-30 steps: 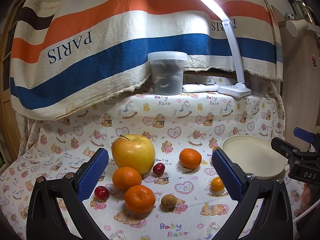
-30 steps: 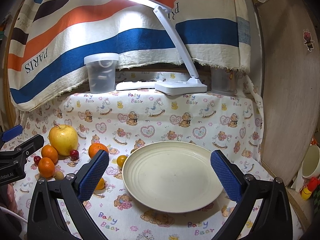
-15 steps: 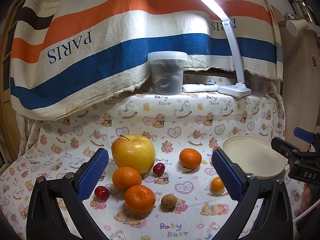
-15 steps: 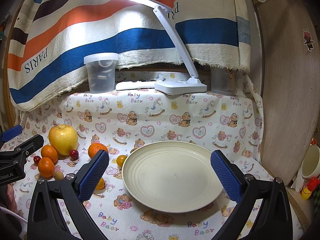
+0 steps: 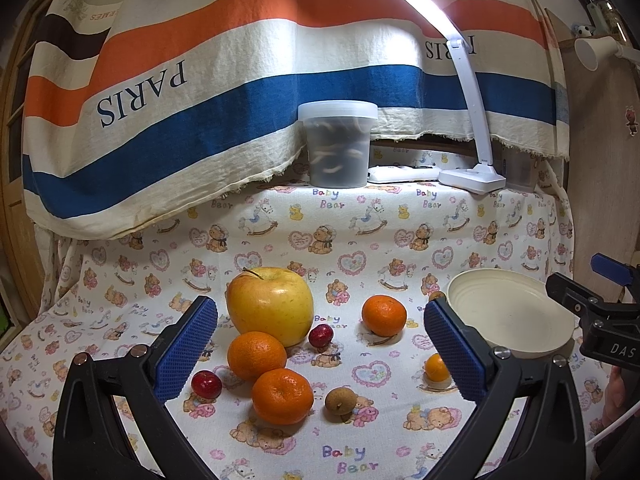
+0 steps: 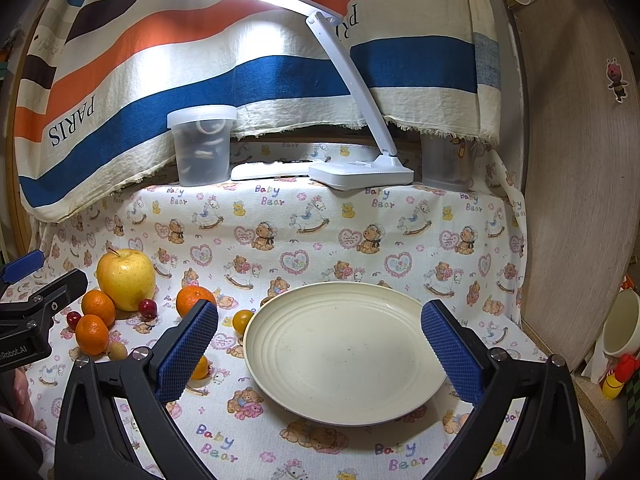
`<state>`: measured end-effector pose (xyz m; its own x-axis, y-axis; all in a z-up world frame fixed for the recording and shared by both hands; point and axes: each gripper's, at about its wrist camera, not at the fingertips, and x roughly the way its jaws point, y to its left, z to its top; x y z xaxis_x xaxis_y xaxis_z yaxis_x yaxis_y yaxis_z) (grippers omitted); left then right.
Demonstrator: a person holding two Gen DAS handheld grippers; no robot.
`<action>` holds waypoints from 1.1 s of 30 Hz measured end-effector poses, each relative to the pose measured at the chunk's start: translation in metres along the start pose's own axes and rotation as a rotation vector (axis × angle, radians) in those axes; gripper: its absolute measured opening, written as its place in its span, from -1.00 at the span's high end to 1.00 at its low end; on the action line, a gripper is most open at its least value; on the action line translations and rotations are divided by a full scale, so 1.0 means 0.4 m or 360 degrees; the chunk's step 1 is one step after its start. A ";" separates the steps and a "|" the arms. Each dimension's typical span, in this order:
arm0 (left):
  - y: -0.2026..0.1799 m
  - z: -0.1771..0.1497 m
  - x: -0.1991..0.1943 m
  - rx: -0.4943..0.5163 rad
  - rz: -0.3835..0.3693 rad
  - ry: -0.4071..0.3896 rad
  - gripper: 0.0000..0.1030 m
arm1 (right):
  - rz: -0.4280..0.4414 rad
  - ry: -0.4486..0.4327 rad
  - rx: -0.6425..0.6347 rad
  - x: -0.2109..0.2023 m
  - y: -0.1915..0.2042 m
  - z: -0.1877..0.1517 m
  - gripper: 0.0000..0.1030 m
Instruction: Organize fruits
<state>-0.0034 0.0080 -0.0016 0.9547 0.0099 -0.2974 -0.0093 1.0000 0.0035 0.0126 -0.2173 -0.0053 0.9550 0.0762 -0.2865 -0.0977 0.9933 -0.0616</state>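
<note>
A yellow apple [image 5: 270, 304] sits on the printed cloth with three mandarins: one in front of it [image 5: 257, 354], one nearer [image 5: 282, 395], one to the right [image 5: 384, 315]. Two red cherries [image 5: 320, 335] [image 5: 206, 384], a brown longan [image 5: 338, 400] and a small orange kumquat [image 5: 437, 367] lie around them. An empty cream plate [image 6: 344, 354] lies to the right. My left gripper [image 5: 320, 352] is open above the fruit cluster. My right gripper [image 6: 320, 352] is open above the plate. Both are empty.
A lidded plastic tub [image 5: 338, 144], a white desk lamp base [image 5: 472, 179] and a remote [image 6: 268, 170] stand at the back under a striped cloth. A wooden panel [image 6: 580, 160] and a mug [image 6: 622, 328] are at the right.
</note>
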 end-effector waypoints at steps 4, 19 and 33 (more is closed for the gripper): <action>-0.001 0.000 -0.001 0.0001 -0.0023 -0.0006 -0.99 | -0.0034 -0.0055 0.0020 -0.015 -0.007 -0.003 -0.99; 0.031 0.049 -0.015 0.0023 0.0013 0.0013 -0.99 | -0.0005 -0.0035 0.0019 -0.012 -0.007 -0.004 -0.99; 0.136 0.073 0.076 -0.0114 0.0009 0.0577 -0.83 | 0.0199 0.0211 -0.0086 0.022 0.087 0.052 -0.79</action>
<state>0.0339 0.0624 0.0175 0.7871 0.0019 -0.6168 -0.0472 0.9972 -0.0572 0.0233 -0.1801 0.0100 0.8898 0.1830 -0.4181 -0.2316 0.9704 -0.0680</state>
